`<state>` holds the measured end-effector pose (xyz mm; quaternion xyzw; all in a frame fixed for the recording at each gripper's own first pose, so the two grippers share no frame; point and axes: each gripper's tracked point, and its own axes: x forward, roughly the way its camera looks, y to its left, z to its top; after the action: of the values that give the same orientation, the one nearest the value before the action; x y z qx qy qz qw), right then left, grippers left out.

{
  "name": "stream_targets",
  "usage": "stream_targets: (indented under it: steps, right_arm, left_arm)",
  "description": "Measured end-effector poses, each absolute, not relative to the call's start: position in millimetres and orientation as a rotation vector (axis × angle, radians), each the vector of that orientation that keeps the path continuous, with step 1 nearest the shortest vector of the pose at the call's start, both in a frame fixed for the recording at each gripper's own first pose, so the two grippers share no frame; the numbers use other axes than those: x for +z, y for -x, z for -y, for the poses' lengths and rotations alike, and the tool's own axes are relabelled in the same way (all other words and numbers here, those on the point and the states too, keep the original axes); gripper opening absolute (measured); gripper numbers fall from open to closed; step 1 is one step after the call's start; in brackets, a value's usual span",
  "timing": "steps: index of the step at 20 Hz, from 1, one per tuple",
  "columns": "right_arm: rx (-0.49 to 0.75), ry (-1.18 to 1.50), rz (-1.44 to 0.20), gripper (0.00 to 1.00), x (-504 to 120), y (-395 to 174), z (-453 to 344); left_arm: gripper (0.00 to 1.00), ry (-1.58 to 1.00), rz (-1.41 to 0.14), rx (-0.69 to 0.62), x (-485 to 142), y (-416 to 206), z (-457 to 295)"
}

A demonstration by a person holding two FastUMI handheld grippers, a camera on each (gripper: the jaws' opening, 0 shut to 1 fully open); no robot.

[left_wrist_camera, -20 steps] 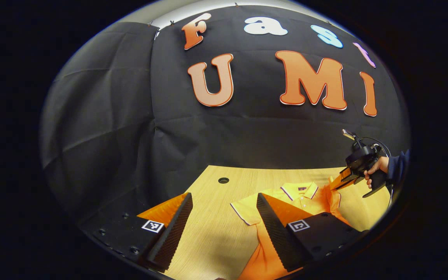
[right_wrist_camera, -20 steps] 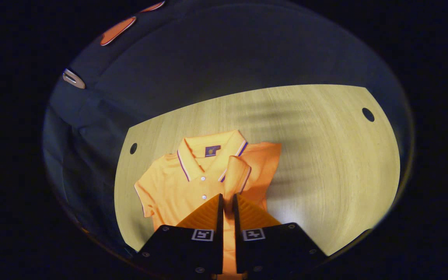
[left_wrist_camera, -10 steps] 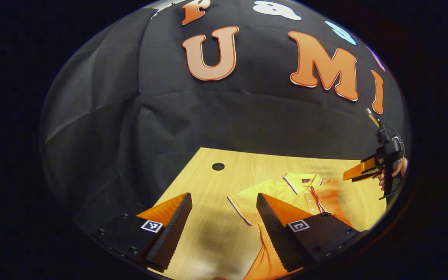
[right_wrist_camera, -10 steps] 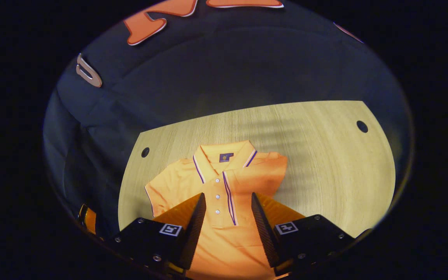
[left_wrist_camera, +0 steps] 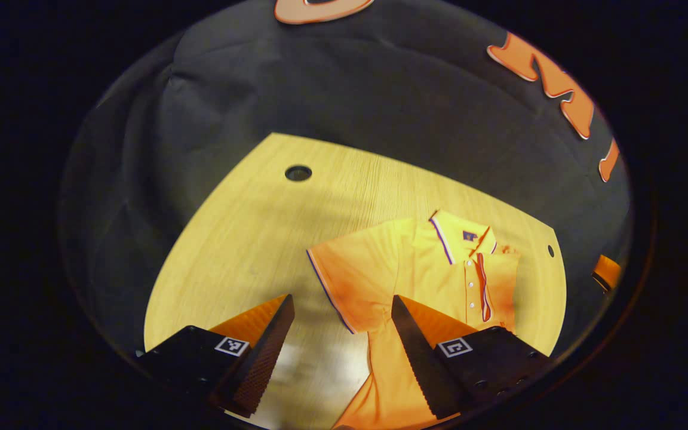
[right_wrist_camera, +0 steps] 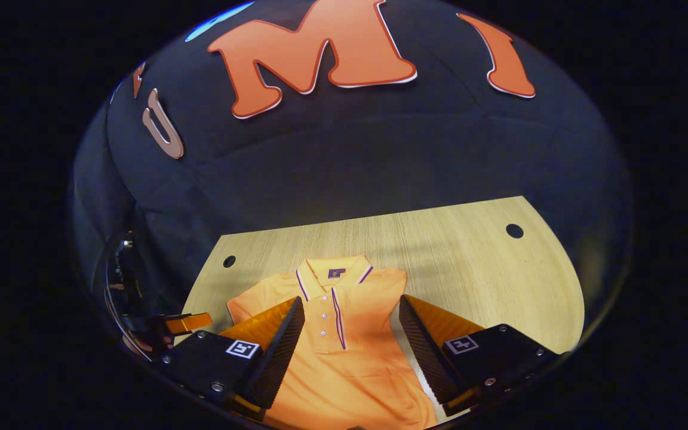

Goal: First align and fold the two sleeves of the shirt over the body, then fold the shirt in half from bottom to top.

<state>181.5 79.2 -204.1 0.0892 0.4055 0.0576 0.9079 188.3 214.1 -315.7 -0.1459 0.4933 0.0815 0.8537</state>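
On the surface: the shirt (right_wrist_camera: 344,352) lies flat on the wooden surface (right_wrist_camera: 469,263), collar toward the booth wall, front up
Right sleeve: already folded over the body, its striped hem running down beside the button placket (right_wrist_camera: 322,315)
Change: a second ago the right gripper (right_wrist_camera: 351,343) pinched that sleeve with its jaws nearly closed; now it has let go and pulled back
Right jaws: wide apart, empty, hovering above the shirt's body
Left sleeve (left_wrist_camera: 344,280): spread out flat on the surface, not yet folded
Left gripper (left_wrist_camera: 341,346): has tilted down toward the shirt, looking at the spread sleeve's hem
Left jaws: wide, holding nothing
Meaning: one sleeve fold looks done; the next step is probably for the left gripper to take the spread sleeve and lay it over the body, before the bottom-to-top fold
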Motion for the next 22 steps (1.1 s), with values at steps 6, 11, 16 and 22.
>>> stream_targets:
  steps: [6, 11, 16, 22]
  right_arm:
    - [0.051, -0.151, -0.773, 0.99, -187.5, -150.6, -44.9]
    - [0.035, -0.157, -0.763, 0.99, -183.8, -124.9, -28.7]
    - [0.013, -0.179, -0.752, 0.99, -176.5, -113.2, -9.3]
    - [-0.006, -0.187, -0.736, 0.99, -171.2, -108.8, 10.4]
  left_arm:
    - [0.99, 0.34, -1.212, 0.21, -373.1, -209.3, -209.4]
    - [0.96, 0.288, -1.326, 0.279, -406.0, -214.2, -216.8]
    - [0.63, 0.203, -1.357, 0.24, -413.0, -225.0, -204.2]
    - [0.07, 0.193, -1.294, 0.159, -395.8, -240.1, -188.7]
